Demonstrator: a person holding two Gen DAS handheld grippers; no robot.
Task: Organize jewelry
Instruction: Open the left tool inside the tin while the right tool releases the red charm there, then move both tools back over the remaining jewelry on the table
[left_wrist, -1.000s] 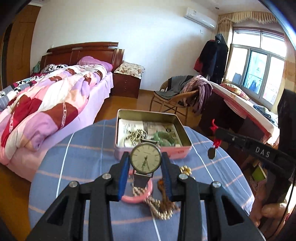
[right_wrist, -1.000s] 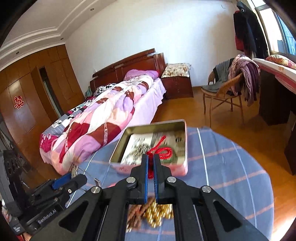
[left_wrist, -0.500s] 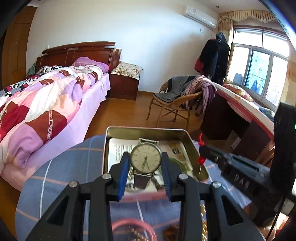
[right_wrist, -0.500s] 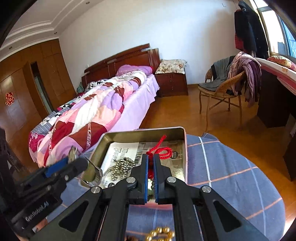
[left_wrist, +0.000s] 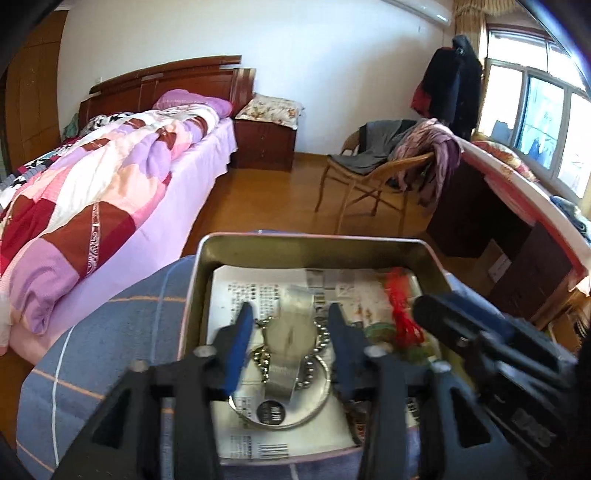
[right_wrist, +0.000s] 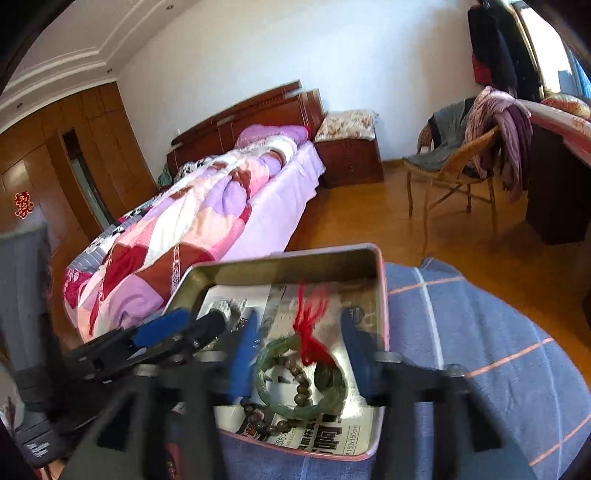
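A paper-lined metal tin (left_wrist: 314, 246) (right_wrist: 288, 264) sits on the blue striped table. My left gripper (left_wrist: 290, 341) is open over the tin; the silver wristwatch (left_wrist: 286, 354) lies blurred between its fingers on a silver bangle (left_wrist: 317, 413) and a steel bead chain (left_wrist: 314, 365). My right gripper (right_wrist: 301, 345) is open over the tin's right half; the red cord pendant (right_wrist: 312, 334) lies between its fingers on a green jade bangle (right_wrist: 301, 408) and brown beads (right_wrist: 295, 384). The right gripper shows in the left wrist view (left_wrist: 480, 332).
The round table with its blue striped cloth (right_wrist: 480, 332) carries the tin near its far edge. A bed (left_wrist: 92, 192) stands far left, a wicker chair with clothes (left_wrist: 388, 162) beyond, a desk (left_wrist: 517, 221) right.
Both grippers moved forward and down over the tin and opened. The left let go of the watch and the right let go of the red cord pendant; both now lie in the tin.
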